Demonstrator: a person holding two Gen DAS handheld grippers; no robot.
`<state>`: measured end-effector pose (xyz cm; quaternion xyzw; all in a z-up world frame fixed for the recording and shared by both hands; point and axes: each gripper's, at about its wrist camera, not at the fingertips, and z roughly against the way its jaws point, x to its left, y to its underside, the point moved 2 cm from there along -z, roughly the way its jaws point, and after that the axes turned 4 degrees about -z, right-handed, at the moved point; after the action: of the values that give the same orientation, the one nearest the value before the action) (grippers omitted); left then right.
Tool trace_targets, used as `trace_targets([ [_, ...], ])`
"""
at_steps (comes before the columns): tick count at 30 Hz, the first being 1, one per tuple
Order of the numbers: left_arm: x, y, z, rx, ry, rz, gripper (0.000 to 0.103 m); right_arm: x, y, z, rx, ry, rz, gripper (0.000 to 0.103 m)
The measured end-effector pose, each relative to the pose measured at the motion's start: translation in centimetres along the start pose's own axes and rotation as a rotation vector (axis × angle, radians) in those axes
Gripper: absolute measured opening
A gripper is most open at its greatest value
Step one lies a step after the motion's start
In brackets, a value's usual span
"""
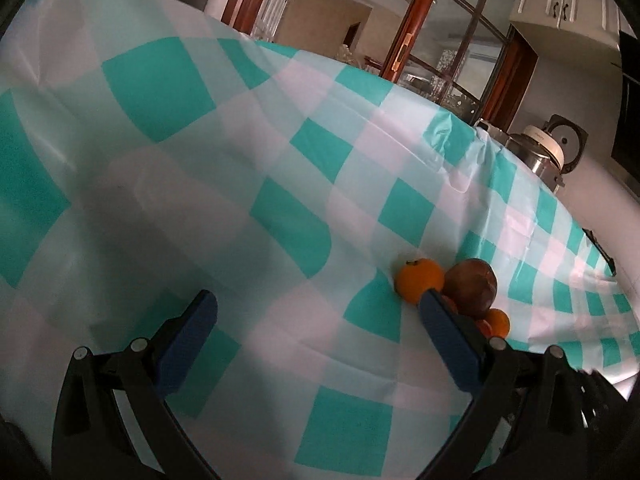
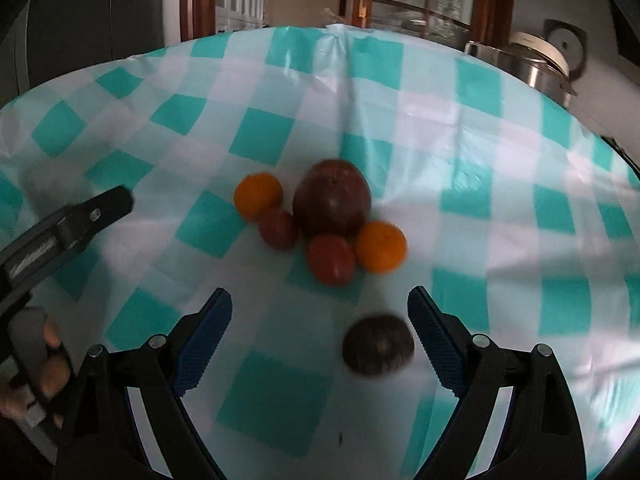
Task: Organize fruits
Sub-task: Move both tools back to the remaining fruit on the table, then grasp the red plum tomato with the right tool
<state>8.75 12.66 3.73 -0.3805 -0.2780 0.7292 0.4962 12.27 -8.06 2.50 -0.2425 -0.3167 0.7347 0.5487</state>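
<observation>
While tilting down over the bench and its teal-and-white checked cloth, gaping wide with the right claw and gripping nothing. Lying between its blue pads, nearer than the big dark red fruit and close to the right-hand pad: a blurred dark round fruit, resting on the cloth; touching that pad or not, cannot tell.

Crowding against the near side of the big dark red fruit: two small red fruits, one at its front and one at its front left. Flanking it as well: a first orange just to its left and a second orange at its front right, beside the nearer small red fruit. Sitting about mid-cloth, all five bunched in one cluster.

Well to the left of the big dark red fruit, hanging above the cloth in a hand: the left claw. Standing open too, by its own camera, with only bare cloth between the pads and the cluster peeking out just beyond its right-hand pad.

Far behind the big dark red fruit and to its right, standing past the bench's edge: a steel pot. Rising behind it all, a wooden-framed glass door.
</observation>
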Motion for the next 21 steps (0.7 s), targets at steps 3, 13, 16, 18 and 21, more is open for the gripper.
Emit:
trace_targets([
  [3,0.3,0.1,-0.1,0.005,0.006,0.014,0.101,-1.3,-0.9,-1.7,0.061,0.016,-0.002,0.081],
  [13,0.1,0.4,-0.1,0.012,-0.006,0.016,0.101,-1.3,-1.2,-4.6,0.179,-0.120,0.022,0.063],
  [16,0.1,0.4,-0.2,0.013,-0.005,0.016,0.101,-1.1,-1.9,-5.8,0.181,-0.084,0.044,0.060],
  [18,0.0,0.4,-0.2,0.013,-0.005,0.016,0.101,-1.2,-2.2,-6.3,0.175,-0.091,0.043,0.059],
  [21,0.0,0.5,-0.2,0.014,-0.009,0.017,0.101,-1.6,-2.7,-7.2,0.186,-0.111,0.058,0.051],
])
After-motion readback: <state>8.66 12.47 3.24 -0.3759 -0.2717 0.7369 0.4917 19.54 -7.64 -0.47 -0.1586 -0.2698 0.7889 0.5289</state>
